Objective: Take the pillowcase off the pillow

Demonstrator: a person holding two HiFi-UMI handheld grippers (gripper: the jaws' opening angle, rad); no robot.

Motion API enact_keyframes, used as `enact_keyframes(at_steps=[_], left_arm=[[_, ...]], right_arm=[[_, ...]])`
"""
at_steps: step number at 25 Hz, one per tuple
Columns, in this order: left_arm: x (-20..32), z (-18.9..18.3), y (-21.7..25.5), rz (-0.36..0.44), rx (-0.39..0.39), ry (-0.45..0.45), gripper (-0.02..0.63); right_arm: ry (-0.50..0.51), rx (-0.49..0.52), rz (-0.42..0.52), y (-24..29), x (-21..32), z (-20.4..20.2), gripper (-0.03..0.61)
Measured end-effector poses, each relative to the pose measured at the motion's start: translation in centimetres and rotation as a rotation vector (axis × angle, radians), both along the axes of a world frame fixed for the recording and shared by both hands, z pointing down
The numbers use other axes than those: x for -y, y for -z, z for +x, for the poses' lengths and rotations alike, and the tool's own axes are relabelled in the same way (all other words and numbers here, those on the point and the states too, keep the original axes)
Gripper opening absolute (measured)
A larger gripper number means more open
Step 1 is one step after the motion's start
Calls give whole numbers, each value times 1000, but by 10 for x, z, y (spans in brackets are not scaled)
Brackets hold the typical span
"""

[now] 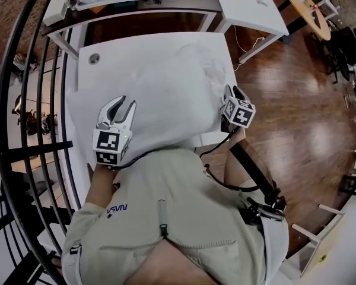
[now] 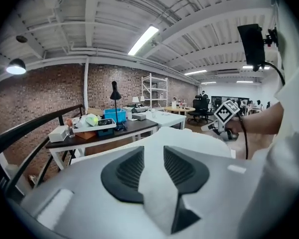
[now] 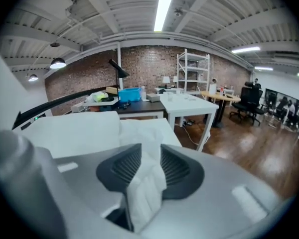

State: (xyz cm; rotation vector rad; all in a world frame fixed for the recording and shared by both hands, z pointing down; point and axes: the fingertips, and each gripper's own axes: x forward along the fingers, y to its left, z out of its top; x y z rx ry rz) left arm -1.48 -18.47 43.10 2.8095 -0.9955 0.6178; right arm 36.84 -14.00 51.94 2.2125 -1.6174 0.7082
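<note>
Pillow (image 1: pixel 160 94) is still inside the pillowcase (image 3: pixel 144 183), lying flat on the white table (image 1: pixel 107 49), with its near edge against the person's chest.

Left hand-held gripper (image 1: pixel 127 101) is at the pillow's near-left corner. Jaws are spread, flat white fabric sits in the gap, no pinch visible. Right hand-held gripper (image 1: pixel 231 92) is at the pillow's near-right corner. Jaws are also parted around a bunched wad of case fabric that lies loose between the pads, apparently not clamped.

Step in hand, as I read it: regrip for the next pull. The case is nowhere near off.

To do it well:
- Bite only the case layer at the pillow's near end, not the filling under it.
- Set the fabric deep in the ribbed pads before closing.
- Close both sides level with each other, then pull evenly so the case does not twist.
- Can't tell which end of the pillow has the opening, so check that first.
</note>
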Motion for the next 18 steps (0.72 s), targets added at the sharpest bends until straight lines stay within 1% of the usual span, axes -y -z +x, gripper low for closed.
enact_keyframes(at_steps=[2, 5, 9, 11, 14, 16, 18], left_arm=[[-6, -7, -3, -4, -9, -1, 135], [-20, -12, -13, -27, -5, -39, 147], [-37, -22, -33, -50, 11, -86, 162], [-46, -26, -43, -55, 39, -123, 207], [-60, -20, -51, -48, 90, -189, 263], [-71, -13, -68, -57, 151, -219, 273], [-75, -7, -90, -48, 240, -221, 267]], right_arm=[[-23, 22, -36, -12, -16, -6, 120], [-55, 48, -106, -32, -39, -19, 120], [-95, 35, -160, -52, -59, -37, 120], [-109, 12, -169, -53, -70, -43, 118], [-101, -8, -181, -54, -77, -43, 119], [-101, 1, -197, -62, -79, -38, 120], [-104, 24, -233, -79, -79, -29, 120]])
